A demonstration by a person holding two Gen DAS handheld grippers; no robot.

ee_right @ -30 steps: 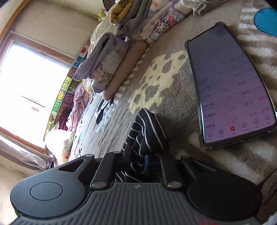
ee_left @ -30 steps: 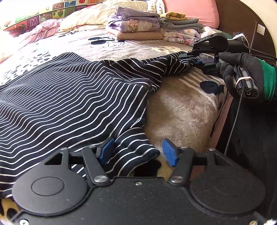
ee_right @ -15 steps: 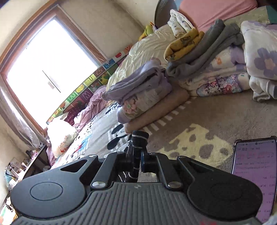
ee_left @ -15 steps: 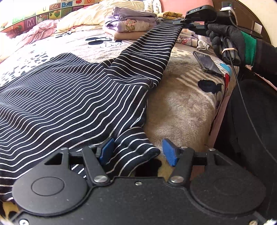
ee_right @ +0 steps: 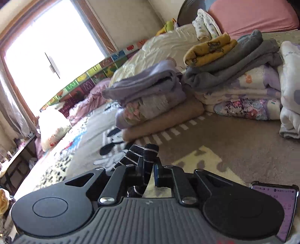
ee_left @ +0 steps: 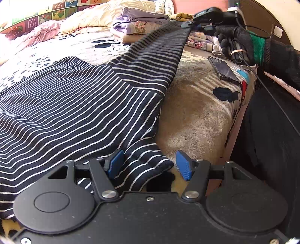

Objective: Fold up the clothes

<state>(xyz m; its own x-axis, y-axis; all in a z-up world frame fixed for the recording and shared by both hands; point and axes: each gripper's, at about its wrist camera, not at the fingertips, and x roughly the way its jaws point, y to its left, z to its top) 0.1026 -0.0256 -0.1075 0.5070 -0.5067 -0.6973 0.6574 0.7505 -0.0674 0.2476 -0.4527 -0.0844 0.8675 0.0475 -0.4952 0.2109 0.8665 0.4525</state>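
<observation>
Striped shirt (ee_left: 71, 105) spread across the bed (ee_left: 196, 120), one sleeve lifted off it.

Dark with thin white lines, the shirt lies flat over the blanket, and its far sleeve (ee_left: 159, 48) rises taut to the right gripper (ee_right: 149, 169), whose fingers are pressed together on the sleeve's cuff (ee_right: 150, 150), held in a gloved hand (ee_left: 238, 45). The near sleeve end (ee_left: 148, 169) lies between the spread blue fingers (ee_left: 182, 165) of the left gripper (ee_left: 148, 165); the left pad seems to touch the cloth, though it is hard to be sure from this angle. A phone (ee_left: 223, 70) lies face up on the blanket near the bed's edge, just beside the raised sleeve. Farther back sit stacks of folded clothes (ee_right: 150, 101), a pink pillow (ee_right: 249, 16) and a bright window (ee_right: 46, 62).
</observation>
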